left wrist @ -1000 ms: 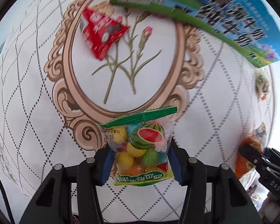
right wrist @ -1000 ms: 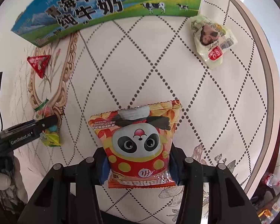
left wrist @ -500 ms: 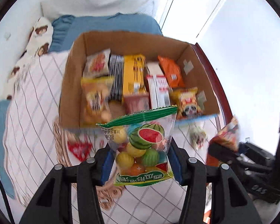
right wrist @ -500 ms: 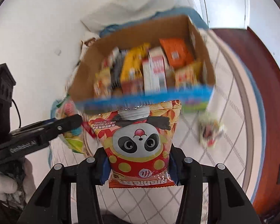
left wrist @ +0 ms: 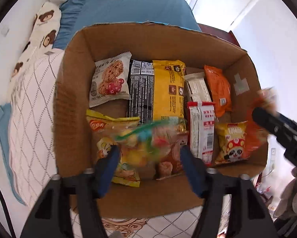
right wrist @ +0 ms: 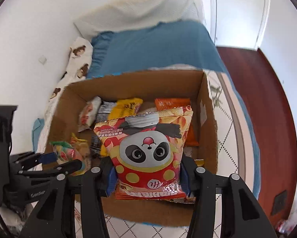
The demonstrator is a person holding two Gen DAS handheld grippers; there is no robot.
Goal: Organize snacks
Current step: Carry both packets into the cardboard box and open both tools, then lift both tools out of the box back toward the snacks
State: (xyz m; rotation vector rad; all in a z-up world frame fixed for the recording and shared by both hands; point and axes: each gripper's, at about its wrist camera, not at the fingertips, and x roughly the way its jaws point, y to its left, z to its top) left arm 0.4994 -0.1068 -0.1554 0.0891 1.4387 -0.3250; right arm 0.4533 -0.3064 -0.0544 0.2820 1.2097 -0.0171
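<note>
An open cardboard box (left wrist: 73,91) holds several snack packs. My left gripper (left wrist: 149,156) hangs over the box's near left part with its jaws spread. The fruit-candy bag (left wrist: 146,142) is blurred between and ahead of the fingers, dropping into the box. My right gripper (right wrist: 146,170) is shut on the red panda snack bag (right wrist: 148,148) and holds it above the box (right wrist: 207,119). The left gripper (right wrist: 63,160) and the candy bag (right wrist: 66,151) show at the left of the right wrist view. The right gripper's finger (left wrist: 275,123) shows at the right edge of the left wrist view.
The box stands on a white quilted cloth (left wrist: 33,107) with a diamond pattern. Behind it are a blue pillow (left wrist: 128,10) and a bear-print pillow (left wrist: 43,25). A dark red floor (right wrist: 267,99) and a white door (right wrist: 239,10) are to the right.
Both grippers have moved from above the cloth to over the box. The left jaws have opened and the candy bag is leaving them. The right gripper still holds the panda bag.
</note>
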